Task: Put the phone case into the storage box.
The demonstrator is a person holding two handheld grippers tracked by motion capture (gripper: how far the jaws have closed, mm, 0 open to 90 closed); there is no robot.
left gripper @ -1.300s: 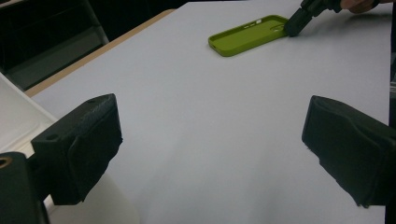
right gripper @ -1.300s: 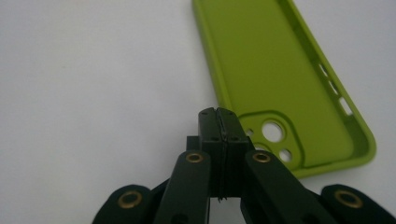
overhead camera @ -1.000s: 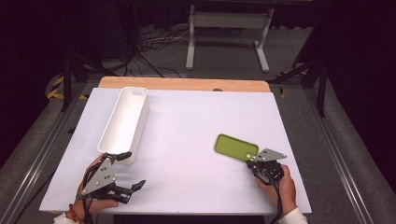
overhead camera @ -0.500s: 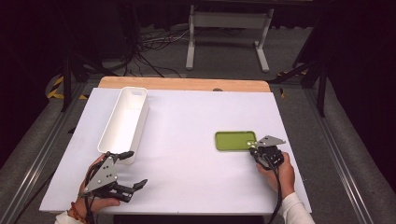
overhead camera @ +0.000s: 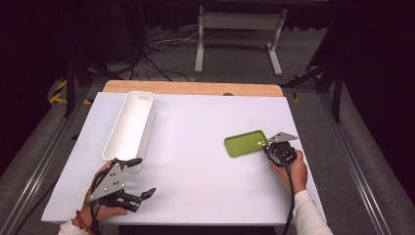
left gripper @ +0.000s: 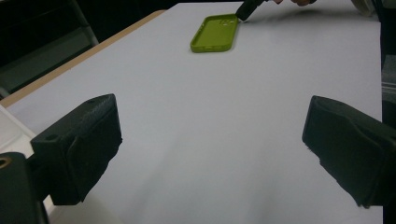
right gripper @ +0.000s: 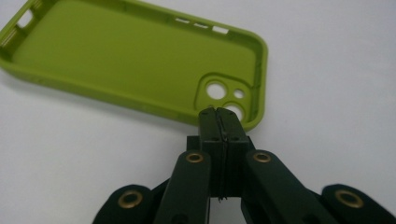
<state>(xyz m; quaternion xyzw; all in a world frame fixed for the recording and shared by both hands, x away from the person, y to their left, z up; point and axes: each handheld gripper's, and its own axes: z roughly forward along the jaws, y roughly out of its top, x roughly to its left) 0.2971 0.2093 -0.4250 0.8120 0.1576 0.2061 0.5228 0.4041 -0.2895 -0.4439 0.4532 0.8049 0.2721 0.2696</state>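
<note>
White table [overhead camera: 205, 161], wooden far edge [overhead camera: 193, 88]; dark room, grey floor [overhead camera: 244, 54].

Lab or studio recording bay: white table [overhead camera: 205, 186], dark surrounds, floor cables [overhead camera: 156, 54], metal stand [overhead camera: 237, 34].

One green phone case [overhead camera: 245, 143], one white bin [overhead camera: 130, 124]

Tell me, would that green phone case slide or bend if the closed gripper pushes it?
The green phone case is an empty thin-walled shell, so it is probably light and would likely slide easily on the smooth white table. It looks like soft rubbery material, so its rim may flex a little. The right gripper, shut, is at its camera-hole corner.
</note>
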